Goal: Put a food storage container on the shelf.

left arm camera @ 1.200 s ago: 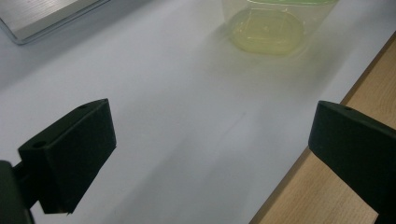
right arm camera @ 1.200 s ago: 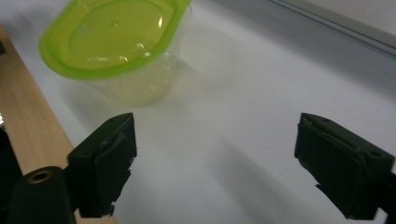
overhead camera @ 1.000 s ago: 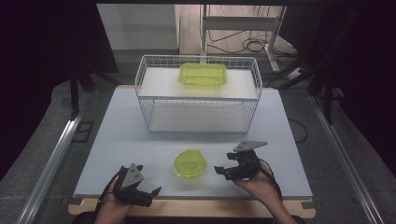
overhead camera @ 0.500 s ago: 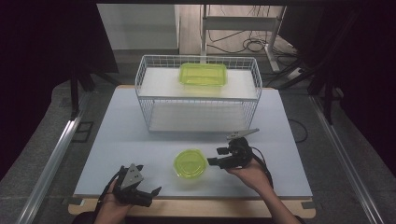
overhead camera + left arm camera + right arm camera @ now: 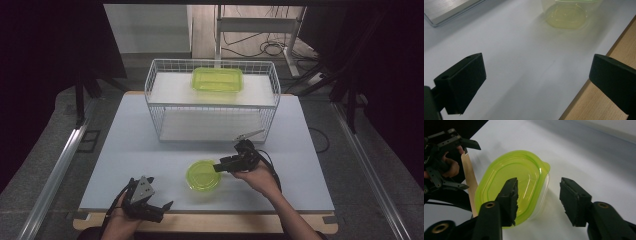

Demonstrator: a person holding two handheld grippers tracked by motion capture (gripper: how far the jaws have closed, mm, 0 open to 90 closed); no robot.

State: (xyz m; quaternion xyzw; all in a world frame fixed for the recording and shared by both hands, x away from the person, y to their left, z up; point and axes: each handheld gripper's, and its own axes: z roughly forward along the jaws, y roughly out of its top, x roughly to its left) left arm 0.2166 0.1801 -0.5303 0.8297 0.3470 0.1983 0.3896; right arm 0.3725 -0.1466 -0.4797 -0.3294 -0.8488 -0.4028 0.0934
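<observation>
white table [image 5: 150, 165]: r gripper [image 5: 218, 166] now at lidded tub [image 5: 204, 175], jaws apart

Round container [image 5: 204, 175] before wire basket [image 5: 213, 100]

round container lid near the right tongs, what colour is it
Translucent yellow-green lid; the right gripper view shows it best.
</observation>
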